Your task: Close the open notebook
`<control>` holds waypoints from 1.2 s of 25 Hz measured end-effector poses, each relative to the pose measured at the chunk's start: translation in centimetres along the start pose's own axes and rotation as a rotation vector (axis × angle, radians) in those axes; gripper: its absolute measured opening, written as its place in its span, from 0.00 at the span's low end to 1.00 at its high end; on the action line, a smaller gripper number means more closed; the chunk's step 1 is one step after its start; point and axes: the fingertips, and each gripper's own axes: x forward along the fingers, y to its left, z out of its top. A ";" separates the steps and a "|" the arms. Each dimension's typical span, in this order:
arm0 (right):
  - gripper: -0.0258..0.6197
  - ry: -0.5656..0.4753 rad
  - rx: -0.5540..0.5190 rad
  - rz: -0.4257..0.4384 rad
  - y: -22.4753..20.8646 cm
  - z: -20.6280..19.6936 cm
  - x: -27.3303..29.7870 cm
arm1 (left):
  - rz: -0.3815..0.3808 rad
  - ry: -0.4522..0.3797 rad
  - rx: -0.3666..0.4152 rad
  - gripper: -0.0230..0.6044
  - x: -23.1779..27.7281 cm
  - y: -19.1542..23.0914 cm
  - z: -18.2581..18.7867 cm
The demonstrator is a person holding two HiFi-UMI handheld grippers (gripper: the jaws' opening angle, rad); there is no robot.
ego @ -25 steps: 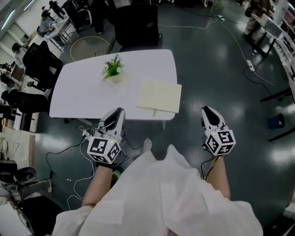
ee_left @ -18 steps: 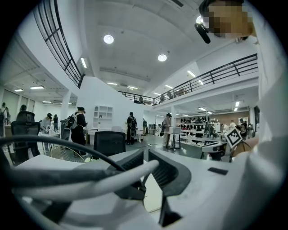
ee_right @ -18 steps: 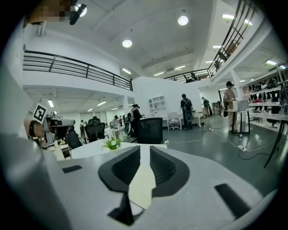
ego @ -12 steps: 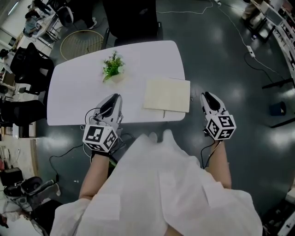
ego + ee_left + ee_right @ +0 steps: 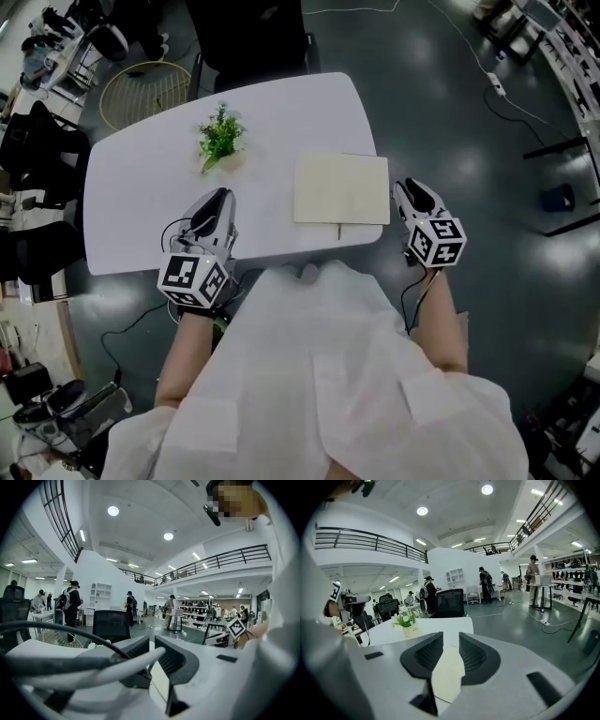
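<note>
Two grippers: the left gripper (image 5: pixel 217 196) and the right gripper (image 5: pixel 404 187) flank the notebook (image 5: pixel 342 189), one at each short side.
Notebook place: it lies flat on the white tabletop (image 5: pixel 141 206), at the near right corner, with its near edge close to the tabletop's near edge.
Long axis: it runs from the person's left to right, so it lies roughly crosswise to the way both pairs of jaws point.
Spine: the cream surface shows no clear fold from above, so I cannot tell where it hinges.
Nearer hand: the right gripper sits just beside the notebook's right edge, off the tabletop. The left hangs over the tabletop, with bare tabletop between it and the left edge.
Right jaws: they are opening, with a moderate gap. The cream page shows through the gap but lies ahead of the pads, so nothing is gripped.
Left jaws: only a narrow slit separates them, and they hold nothing.
Likely need: the right jaws must swing inward to the near right edge to catch the cover.
</note>
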 end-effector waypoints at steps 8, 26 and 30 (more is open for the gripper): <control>0.23 0.138 0.047 -0.051 -1.6 -5.1 2.8 | -0.055 0.030 0.002 0.09 2.1 0.6 -1.1; 0.31 0.466 0.185 -0.013 -5.6 -15.7 7.9 | -0.090 0.118 -0.027 0.09 6.5 -2.8 -2.8; 0.31 0.515 0.201 -0.007 -6.1 -17.0 8.4 | -0.095 0.134 -0.028 0.09 7.4 -3.3 -3.2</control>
